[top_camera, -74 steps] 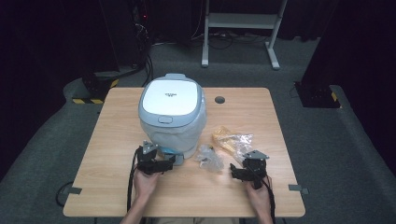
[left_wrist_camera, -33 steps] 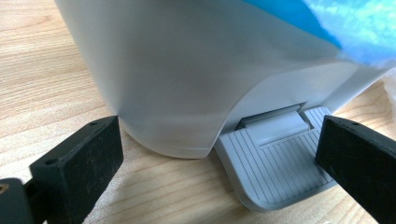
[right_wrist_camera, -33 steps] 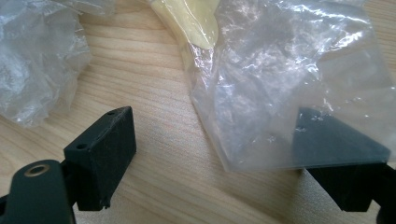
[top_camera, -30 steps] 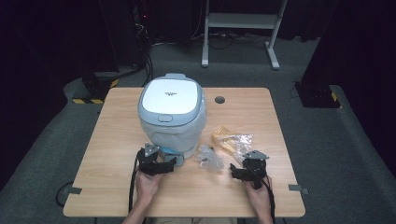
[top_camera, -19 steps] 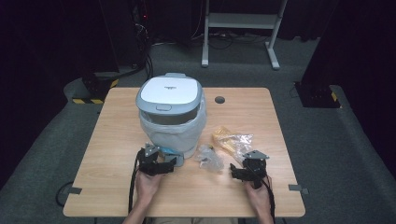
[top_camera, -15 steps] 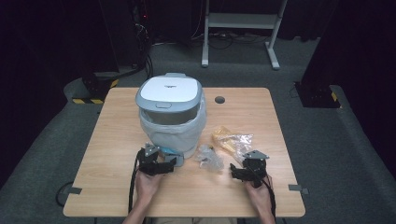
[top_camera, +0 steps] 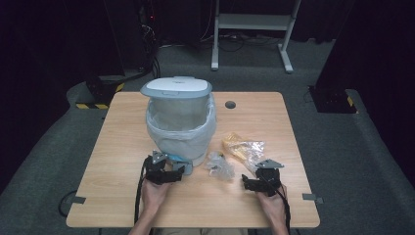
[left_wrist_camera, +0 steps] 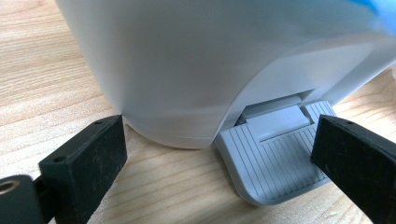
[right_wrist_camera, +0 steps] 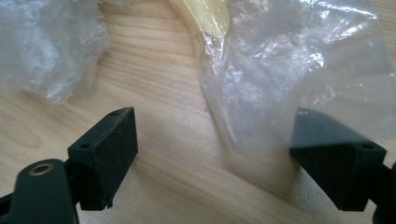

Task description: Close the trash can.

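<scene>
A white pedal bin (top_camera: 181, 125) lined with a clear bag stands mid-table, its lid (top_camera: 176, 88) raised. My left gripper (top_camera: 177, 170) rests at the bin's front base, open. In the left gripper view the jaws of this gripper (left_wrist_camera: 222, 140) straddle the bin wall (left_wrist_camera: 187, 65) and the grey ribbed pedal (left_wrist_camera: 275, 158); one jaw overlaps the pedal's edge. My right gripper (top_camera: 249, 183) lies open on the table, nothing held. Just beyond it (right_wrist_camera: 215, 140) lie a clear bag (right_wrist_camera: 289, 70) with something yellow (right_wrist_camera: 205, 16) inside, and a crumpled clear bag (right_wrist_camera: 46, 42).
The wooden table (top_camera: 122, 147) has bare room at left and along the front edge. The two plastic bags (top_camera: 219, 164) (top_camera: 242, 147) lie right of the bin. A cable hole (top_camera: 230, 104) sits at the back. A white stand (top_camera: 249, 22) is on the floor behind.
The bin's lid has swung up from shut to raised, showing the bag liner. Both hands and grippers have stayed almost where they were.
</scene>
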The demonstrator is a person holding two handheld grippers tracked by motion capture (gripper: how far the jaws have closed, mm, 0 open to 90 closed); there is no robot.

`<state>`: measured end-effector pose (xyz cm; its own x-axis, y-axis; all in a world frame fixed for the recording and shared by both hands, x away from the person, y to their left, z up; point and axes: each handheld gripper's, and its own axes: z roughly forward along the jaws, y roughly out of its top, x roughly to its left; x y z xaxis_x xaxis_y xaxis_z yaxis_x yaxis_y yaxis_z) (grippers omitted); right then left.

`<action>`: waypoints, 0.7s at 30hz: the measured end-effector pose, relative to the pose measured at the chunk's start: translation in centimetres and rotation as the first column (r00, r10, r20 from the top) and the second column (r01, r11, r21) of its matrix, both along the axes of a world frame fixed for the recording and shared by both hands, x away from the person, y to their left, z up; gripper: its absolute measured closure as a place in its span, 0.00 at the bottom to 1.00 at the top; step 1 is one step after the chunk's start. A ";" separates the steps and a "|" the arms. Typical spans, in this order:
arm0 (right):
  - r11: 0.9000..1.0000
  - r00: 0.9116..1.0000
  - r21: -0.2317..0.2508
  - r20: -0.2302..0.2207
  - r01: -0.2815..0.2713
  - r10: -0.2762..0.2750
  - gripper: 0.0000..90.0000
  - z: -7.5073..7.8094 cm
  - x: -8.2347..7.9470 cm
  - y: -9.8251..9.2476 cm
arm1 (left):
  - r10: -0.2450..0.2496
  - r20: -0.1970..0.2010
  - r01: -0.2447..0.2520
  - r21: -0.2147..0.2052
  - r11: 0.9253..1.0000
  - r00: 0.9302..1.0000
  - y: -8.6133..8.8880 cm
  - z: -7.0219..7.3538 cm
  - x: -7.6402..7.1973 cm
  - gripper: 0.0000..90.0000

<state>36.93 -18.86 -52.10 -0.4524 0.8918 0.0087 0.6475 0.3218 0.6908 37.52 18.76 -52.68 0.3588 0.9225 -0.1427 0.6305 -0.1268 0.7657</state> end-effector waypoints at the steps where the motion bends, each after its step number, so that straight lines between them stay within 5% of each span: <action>1: 1.000 1.000 0.004 0.005 -0.004 0.004 0.18 0.0 -0.2 -0.1 | 0.000 0.001 0.000 0.001 1.000 1.000 0.0 0.0 0.0 0.04; 11: 0.996 0.997 0.068 0.062 -0.050 0.045 0.25 1.0 -2.8 -0.6 | -0.006 -0.024 0.005 -0.014 1.000 1.000 0.2 -0.1 0.2 0.05; 21: 0.991 0.992 0.108 0.108 -0.074 0.063 0.29 1.8 -5.1 -0.6 | -0.007 -0.028 0.008 0.020 1.000 1.000 -0.2 -0.1 0.2 0.05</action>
